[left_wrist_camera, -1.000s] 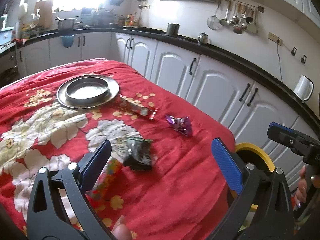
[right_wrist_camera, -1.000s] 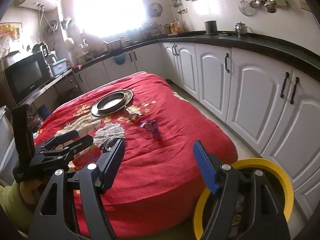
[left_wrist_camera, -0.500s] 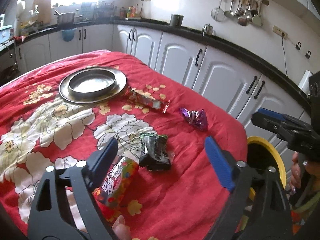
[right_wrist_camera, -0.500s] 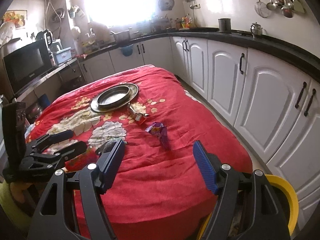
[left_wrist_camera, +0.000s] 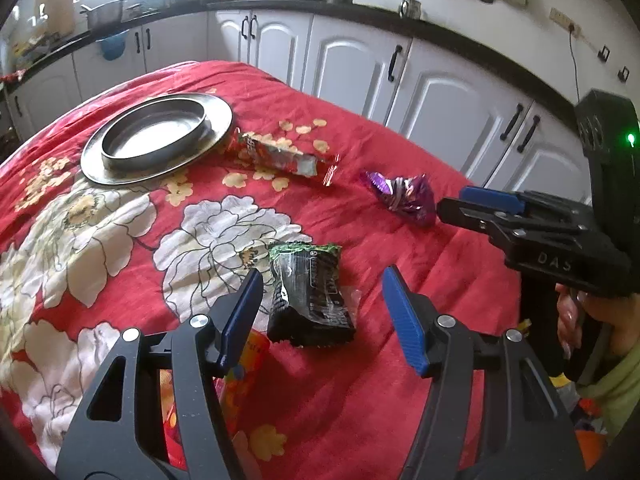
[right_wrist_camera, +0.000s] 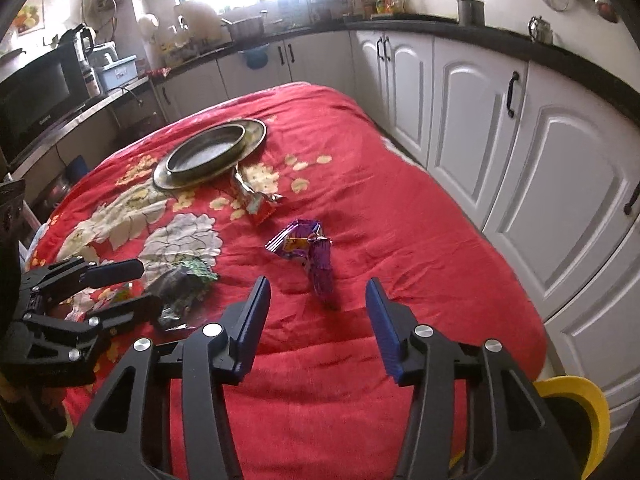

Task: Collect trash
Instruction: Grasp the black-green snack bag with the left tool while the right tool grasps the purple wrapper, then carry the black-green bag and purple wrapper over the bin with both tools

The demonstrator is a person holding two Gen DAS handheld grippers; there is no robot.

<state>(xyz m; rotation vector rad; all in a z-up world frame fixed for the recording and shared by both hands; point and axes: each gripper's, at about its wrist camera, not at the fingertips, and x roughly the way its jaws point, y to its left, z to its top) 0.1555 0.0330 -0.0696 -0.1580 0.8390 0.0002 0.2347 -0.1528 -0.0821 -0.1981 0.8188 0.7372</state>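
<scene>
Several wrappers lie on the red flowered tablecloth [left_wrist_camera: 120, 220]. A black-and-green wrapper [left_wrist_camera: 310, 296] lies just ahead of my open, empty left gripper [left_wrist_camera: 320, 312], between its fingers. A red-orange wrapper [left_wrist_camera: 240, 364] lies under the left finger. A purple wrapper [right_wrist_camera: 310, 254] lies just ahead of my open, empty right gripper [right_wrist_camera: 318, 312]; it also shows in the left wrist view [left_wrist_camera: 404, 196]. A torn red-silver wrapper [left_wrist_camera: 276, 156] lies beside the metal plate [left_wrist_camera: 100, 168].
A metal bowl [left_wrist_camera: 156, 136] sits on the plate at the table's far side. A yellow-rimmed bin [right_wrist_camera: 580, 416] stands on the floor by the table's near right corner. White cabinets [right_wrist_camera: 480, 120] run along the right.
Both grippers have moved forward and lower over the table. The left one now frames the black-and-green wrapper, the right one has closed in on the purple wrapper. Both stay open.
</scene>
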